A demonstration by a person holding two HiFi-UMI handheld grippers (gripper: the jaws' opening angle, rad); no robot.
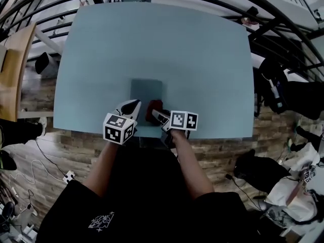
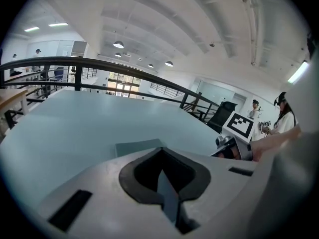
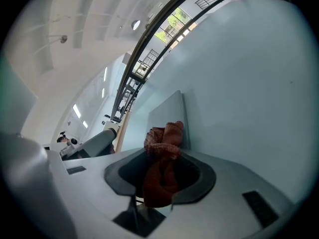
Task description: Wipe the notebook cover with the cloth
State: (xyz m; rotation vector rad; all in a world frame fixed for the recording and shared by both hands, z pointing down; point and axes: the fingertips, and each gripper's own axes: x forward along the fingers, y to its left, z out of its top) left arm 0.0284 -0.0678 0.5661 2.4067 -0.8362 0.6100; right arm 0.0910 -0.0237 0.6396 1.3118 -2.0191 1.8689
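A grey-blue notebook (image 1: 146, 90) lies flat near the front edge of the pale blue table (image 1: 152, 39). My right gripper (image 1: 156, 114) is shut on a bunched red cloth (image 1: 154, 107), at the notebook's near right corner. In the right gripper view the cloth (image 3: 162, 151) fills the jaws of the right gripper (image 3: 159, 178), with the notebook (image 3: 167, 113) just beyond. My left gripper (image 1: 132, 106) hovers at the notebook's near left corner. Its jaws in the left gripper view (image 2: 162, 173) meet with nothing held; the notebook (image 2: 137, 147) lies ahead and the right gripper (image 2: 232, 146) shows to the right.
Black railings curve around the table's far side. A wooden desk (image 1: 12, 59) stands at the left. Bags and cables lie on the brick-patterned floor to the right (image 1: 283, 95) and lower left. People (image 2: 284, 118) stand far off.
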